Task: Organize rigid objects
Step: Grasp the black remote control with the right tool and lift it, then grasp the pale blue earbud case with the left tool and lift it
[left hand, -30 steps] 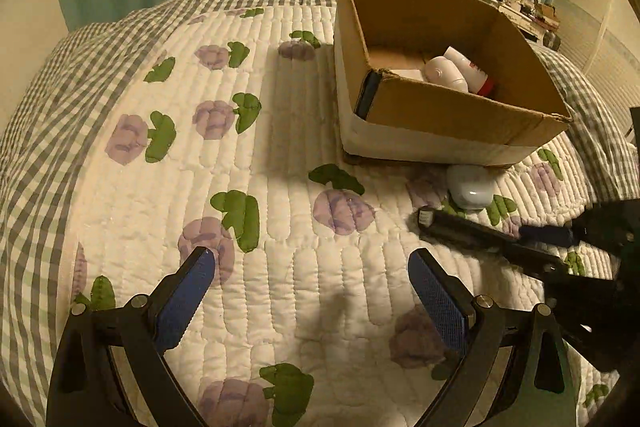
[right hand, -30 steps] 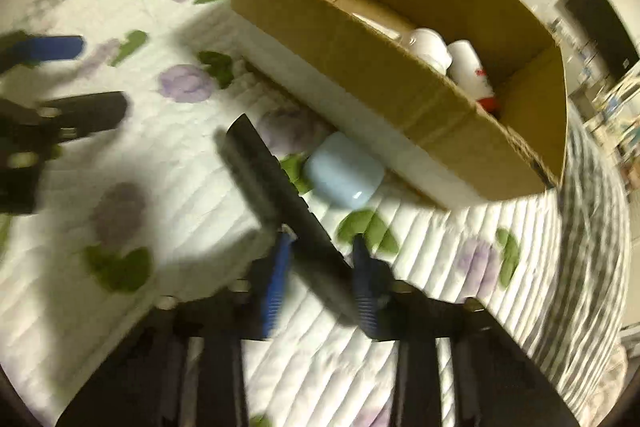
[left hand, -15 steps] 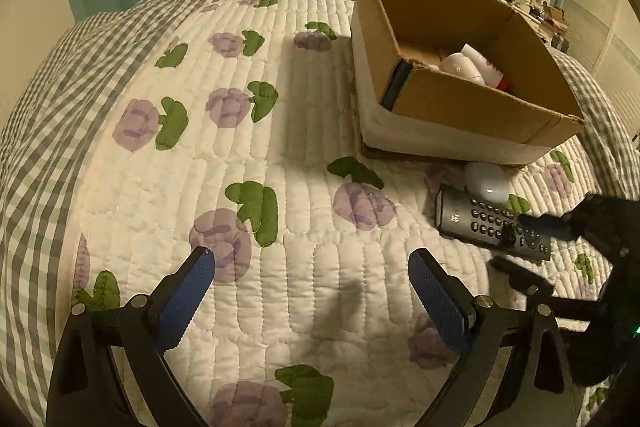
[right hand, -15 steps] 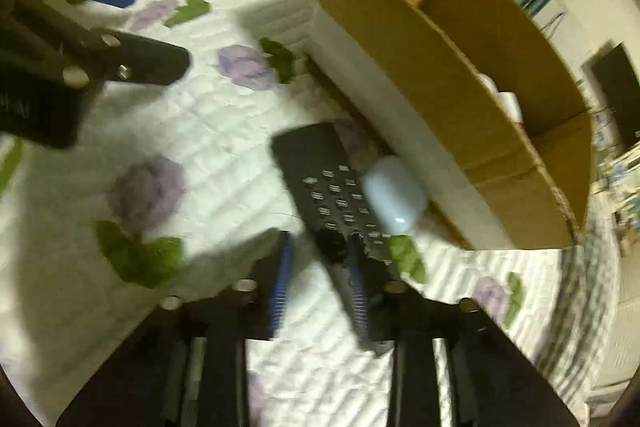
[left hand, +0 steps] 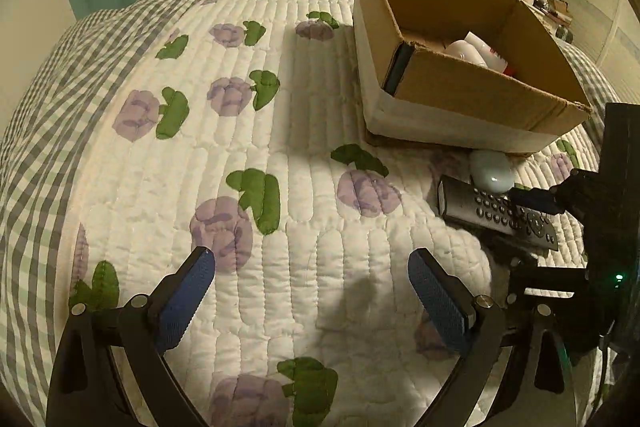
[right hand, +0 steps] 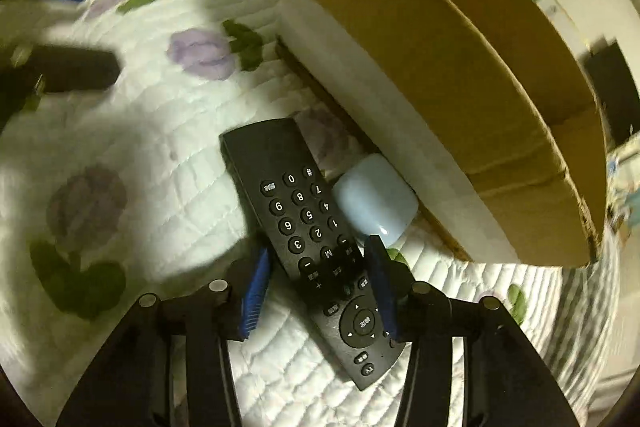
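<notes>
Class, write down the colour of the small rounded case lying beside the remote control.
Pale blue; the rounded case shows best in the right wrist view.

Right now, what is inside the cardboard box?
In the box: two white containers, one with red on it, and a dark flat item standing in the near corner. The near wall hides the rest.

A second ago the right gripper (right hand: 318, 285) clamped the long black plastic remote control (right hand: 308, 235) on edge above the quilted flower-print bedspread (left hand: 280, 155). The remote now lies flat, buttons up, touching the small pale blue rounded case (right hand: 374, 203), and the jaws are opening around it with both pads clear.
</notes>
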{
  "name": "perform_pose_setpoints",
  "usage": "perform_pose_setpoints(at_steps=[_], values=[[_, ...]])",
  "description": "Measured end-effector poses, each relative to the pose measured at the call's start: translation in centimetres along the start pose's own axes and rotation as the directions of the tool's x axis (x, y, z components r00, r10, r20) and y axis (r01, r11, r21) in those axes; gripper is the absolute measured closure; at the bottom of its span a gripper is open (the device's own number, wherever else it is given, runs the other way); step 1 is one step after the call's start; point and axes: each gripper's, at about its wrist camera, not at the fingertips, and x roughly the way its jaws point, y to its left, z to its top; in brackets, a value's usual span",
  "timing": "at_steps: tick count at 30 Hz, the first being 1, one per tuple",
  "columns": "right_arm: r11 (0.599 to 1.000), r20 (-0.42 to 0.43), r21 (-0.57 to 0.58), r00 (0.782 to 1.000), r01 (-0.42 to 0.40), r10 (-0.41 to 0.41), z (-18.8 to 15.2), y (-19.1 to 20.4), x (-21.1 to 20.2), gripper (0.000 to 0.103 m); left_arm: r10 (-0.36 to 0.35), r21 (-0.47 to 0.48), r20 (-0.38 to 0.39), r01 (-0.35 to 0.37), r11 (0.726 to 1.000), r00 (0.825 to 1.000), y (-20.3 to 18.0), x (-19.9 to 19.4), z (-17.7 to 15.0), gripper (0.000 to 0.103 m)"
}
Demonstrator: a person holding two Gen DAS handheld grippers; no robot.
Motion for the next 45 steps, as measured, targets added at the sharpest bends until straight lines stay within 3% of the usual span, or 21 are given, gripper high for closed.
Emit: perform_pose_setpoints(at_steps=[2, 5, 11, 17, 25, 29, 34, 38, 41, 45], values=[[1.0, 0.003, 0.01, 1.0, -0.012, 0.012, 0.1, -0.4, -0.4, 0.074, 0.0, 0.006, 0.004, 0.0, 1.0, 1.0, 0.0, -0.4, -0.1, 0.004], [0.997, -0.005, 0.042, 0.998, -0.069, 0.07, 0.1, -1.0, -2.1, 0.084, 0.005, 0.016, 0.021, -0.006, 1.0, 1.0, 0.0, -1.2, -0.1, 0.004], [0.992, -0.008, 0.076, 0.995, -0.098, 0.099, -1.1, -2.6, -6.9, 0.084, -0.036, 0.027, 0.033, 0.035, 0.999, 0.999, -1.1, -2.5, 0.3, 0.004], [0.962, -0.022, 0.263, 0.996, -0.076, 0.084, -5.3, -7.1, -9.7, 0.085, -0.073, 0.072, 0.069, 0.068, 0.995, 0.995, -4.8, -3.5, 1.2, 0.004], [0.861, -0.052, 0.507, 0.996, -0.036, 0.073, -9.7, -11.9, -8.1, 0.084, -0.141, 0.102, 0.027, 0.137, 0.985, 0.99, -11.2, -1.4, 3.1, 0.004], [0.8, -0.037, 0.6, 0.998, -0.025, 0.06, -10.4, -14.5, -7.0, 0.084, -0.106, 0.028, -0.026, 0.106, 0.994, 0.994, -12.9, 1.7, 4.1, 0.004], [0.735, 0.002, 0.673, 0.994, -0.085, 0.112, -10.1, -17.0, -4.4, 0.084, -0.067, -0.027, -0.011, 0.067, 0.997, 0.998, -14.5, 4.3, 4.9, 0.004], [0.729, 0.023, 0.676, 0.991, -0.11, 0.128, -9.3, -17.7, -2.8, 0.084, -0.024, -0.052, 0.013, 0.024, 0.998, 1.0, -15.1, 5.7, 4.7, 0.007], [0.735, 0.038, 0.669, 0.992, -0.115, 0.12, -8.4, -18.4, -2.1, 0.084, -0.006, -0.072, 0.009, 0.006, 0.997, 1.0, -15.3, 6.8, 4.6, 0.025], [0.724, 0.067, 0.675, 0.989, -0.143, 0.132, -7.7, -19.1, -1.2, 0.084, 0.022, -0.045, -0.001, -0.022, 0.999, 1.0, -15.8, 8.0, 4.7, 0.03]])
